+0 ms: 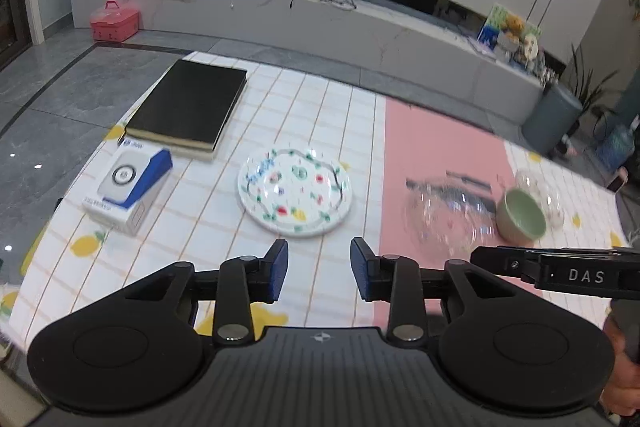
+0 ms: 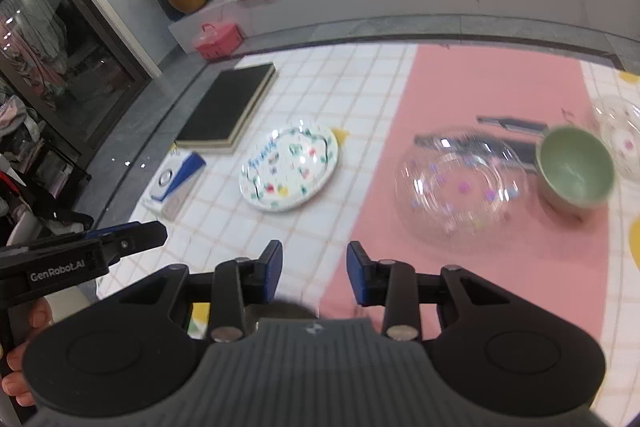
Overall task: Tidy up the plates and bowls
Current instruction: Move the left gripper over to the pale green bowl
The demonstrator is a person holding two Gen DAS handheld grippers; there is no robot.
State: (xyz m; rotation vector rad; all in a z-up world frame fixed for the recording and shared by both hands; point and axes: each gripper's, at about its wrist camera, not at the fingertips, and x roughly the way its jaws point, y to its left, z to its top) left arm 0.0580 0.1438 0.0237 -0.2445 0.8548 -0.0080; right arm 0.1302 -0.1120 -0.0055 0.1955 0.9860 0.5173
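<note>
A white plate [image 1: 295, 192] [image 2: 289, 169] painted with coloured flowers lies flat on the checked tablecloth. To its right, on the pink mat, a clear glass bowl [image 1: 448, 215] [image 2: 460, 183] stands beside a pale green bowl [image 1: 522, 215] [image 2: 574, 169]. A second small clear dish [image 1: 540, 189] [image 2: 618, 135] sits behind the green bowl. My left gripper [image 1: 319, 269] hovers open above the table, short of the plate, nothing between its blue pads. My right gripper [image 2: 314, 273] is also open and empty, near the mat's left edge.
A black book [image 1: 188, 105] [image 2: 228, 107] and a white-and-blue box [image 1: 130, 189] [image 2: 176, 183] lie left of the plate. Dark flat items [image 2: 500, 139] rest on the pink mat [image 1: 432, 147] behind the glass bowl. The table edge [image 1: 60, 195] drops to a grey floor at left.
</note>
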